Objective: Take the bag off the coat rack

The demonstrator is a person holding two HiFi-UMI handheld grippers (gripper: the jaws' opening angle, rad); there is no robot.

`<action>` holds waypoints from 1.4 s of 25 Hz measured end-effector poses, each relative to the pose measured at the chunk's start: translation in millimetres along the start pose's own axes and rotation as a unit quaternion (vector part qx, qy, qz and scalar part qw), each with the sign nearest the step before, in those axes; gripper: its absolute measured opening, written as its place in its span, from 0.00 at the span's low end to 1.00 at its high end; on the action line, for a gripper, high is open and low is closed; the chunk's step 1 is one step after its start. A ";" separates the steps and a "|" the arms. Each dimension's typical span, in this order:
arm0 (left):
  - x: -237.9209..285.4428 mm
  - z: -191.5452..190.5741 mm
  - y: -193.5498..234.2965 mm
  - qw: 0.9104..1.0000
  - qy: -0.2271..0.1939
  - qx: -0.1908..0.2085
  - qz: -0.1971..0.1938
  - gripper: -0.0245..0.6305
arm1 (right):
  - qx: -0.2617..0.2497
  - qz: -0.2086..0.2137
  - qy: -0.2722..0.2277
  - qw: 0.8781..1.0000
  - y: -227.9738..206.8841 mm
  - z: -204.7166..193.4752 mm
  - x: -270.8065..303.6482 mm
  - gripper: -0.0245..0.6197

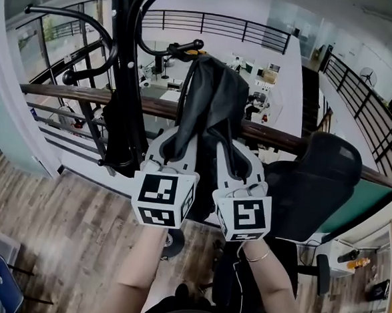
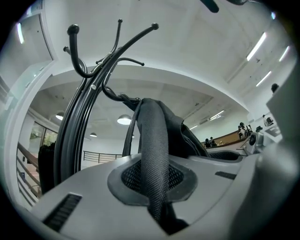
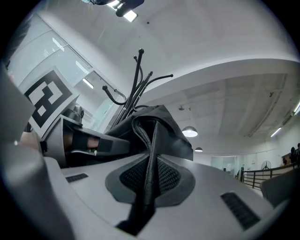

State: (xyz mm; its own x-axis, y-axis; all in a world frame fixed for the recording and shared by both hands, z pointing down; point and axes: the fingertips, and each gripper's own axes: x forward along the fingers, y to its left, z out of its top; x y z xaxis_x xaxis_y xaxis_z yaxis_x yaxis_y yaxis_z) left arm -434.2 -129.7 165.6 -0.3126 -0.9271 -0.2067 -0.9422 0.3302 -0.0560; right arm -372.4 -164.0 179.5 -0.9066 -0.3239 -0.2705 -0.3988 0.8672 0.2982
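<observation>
Clamping bag (image 1: 214, 93), left gripper (image 1: 180, 141), right gripper (image 1: 225, 149)

Looked up along left gripper (image 2: 157, 187), jaws pinched on black woven strap (image 2: 153, 136). Rose from the pads to dark bag (image 2: 187, 138) at a hook of black rack (image 2: 77, 122). Stood at left, arms curling under white ceiling (image 2: 187, 47). Showed lamp (image 2: 124, 120) and railing (image 2: 98, 154) behind.

Black coat rack (image 1: 129, 81) stood upright, curved hooks at top. Black bag (image 1: 213, 100) hung over one hook (image 1: 183, 48), draped down beside pole. Below: wood-plank floor (image 1: 64, 223), black office chair (image 1: 311, 187) at right.
</observation>
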 end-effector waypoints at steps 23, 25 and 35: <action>17.5 40.8 -40.7 0.998 -0.032 0.025 -0.054 0.11 | -0.032 -0.040 -0.019 0.999 -31.9 37.3 -21.8 0.09; 19.3 41.8 -47.7 0.997 -0.034 0.025 -0.063 0.11 | -0.036 -0.047 -0.017 0.998 -36.5 37.7 -26.3 0.09; 36.2 32.1 -114.1 0.990 -0.030 -0.003 -0.137 0.11 | -0.046 -0.110 0.017 0.993 -83.1 28.8 -72.6 0.09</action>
State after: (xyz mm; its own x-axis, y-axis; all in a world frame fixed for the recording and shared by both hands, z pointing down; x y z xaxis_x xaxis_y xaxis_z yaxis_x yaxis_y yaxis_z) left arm -334.2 -195.3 133.1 -0.0377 -0.9695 -0.2422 -0.9915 0.0665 -0.1115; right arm -269.5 -201.7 148.0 -0.8000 -0.5151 -0.3077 -0.5967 0.7369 0.3177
